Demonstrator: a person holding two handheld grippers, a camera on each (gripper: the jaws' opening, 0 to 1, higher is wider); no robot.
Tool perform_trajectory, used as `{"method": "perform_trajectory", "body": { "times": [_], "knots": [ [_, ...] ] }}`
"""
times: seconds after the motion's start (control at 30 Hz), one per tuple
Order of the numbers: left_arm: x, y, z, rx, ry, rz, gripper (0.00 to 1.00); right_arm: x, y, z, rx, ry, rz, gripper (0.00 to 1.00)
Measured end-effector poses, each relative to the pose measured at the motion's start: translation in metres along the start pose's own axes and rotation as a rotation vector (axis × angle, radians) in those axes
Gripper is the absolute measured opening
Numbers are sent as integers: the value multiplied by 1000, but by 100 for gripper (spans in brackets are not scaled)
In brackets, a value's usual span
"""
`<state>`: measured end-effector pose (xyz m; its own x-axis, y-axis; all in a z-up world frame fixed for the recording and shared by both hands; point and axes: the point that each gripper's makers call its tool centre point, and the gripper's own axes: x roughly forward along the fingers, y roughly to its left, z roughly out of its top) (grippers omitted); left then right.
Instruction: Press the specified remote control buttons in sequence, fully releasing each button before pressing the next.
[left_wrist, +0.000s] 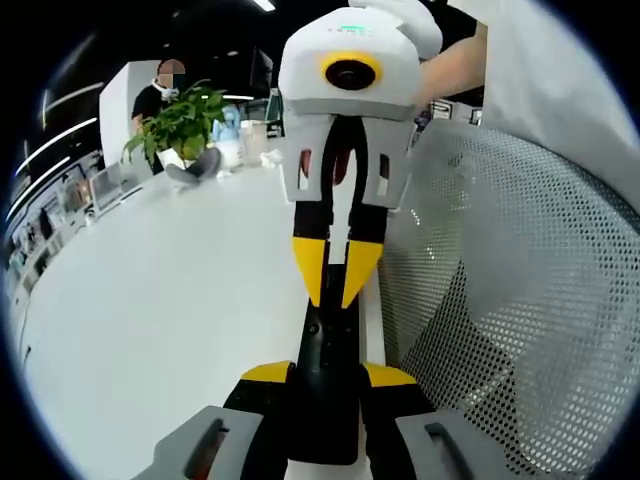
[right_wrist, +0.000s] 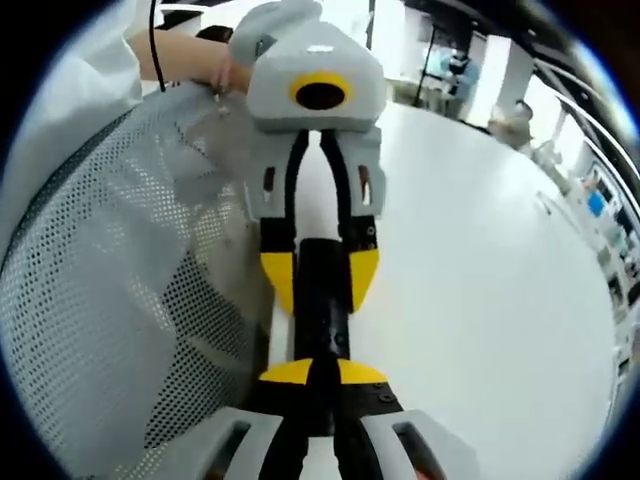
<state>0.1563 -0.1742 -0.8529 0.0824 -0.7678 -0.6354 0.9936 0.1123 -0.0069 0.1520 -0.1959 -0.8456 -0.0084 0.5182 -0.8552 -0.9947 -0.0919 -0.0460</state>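
Observation:
A slim black remote control (left_wrist: 326, 405) is held lengthwise above the white table (left_wrist: 150, 300). My left gripper (left_wrist: 328, 375) is shut on it, its yellow-tipped jaws clamping both sides. In the right gripper view the same remote (right_wrist: 320, 295) runs up to the left gripper (right_wrist: 320, 275), which faces me. My right gripper (right_wrist: 322, 375) is shut, with its yellow tips together on the near end of the remote. From the left gripper view, the right gripper (left_wrist: 333, 295) comes down from above and its closed tips touch the remote's top face. The buttons are too dark to make out.
A grey mesh chair back (left_wrist: 500, 300) stands close beside the grippers, also in the right gripper view (right_wrist: 120, 280). A potted green plant (left_wrist: 180, 120) and small items sit at the far table end, with a person behind. A hand (right_wrist: 190, 55) grips the left gripper.

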Motion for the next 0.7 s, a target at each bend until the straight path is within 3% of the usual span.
{"method": "perform_trajectory", "body": {
  "times": [0.47,0.7],
  "knots": [
    [0,0,0,1,1,0,25,3,3,1,-220,119,23,1],
    [0,-1,0,1,1,0,25,5,3,1,-253,176,22,1]
  ]
}}
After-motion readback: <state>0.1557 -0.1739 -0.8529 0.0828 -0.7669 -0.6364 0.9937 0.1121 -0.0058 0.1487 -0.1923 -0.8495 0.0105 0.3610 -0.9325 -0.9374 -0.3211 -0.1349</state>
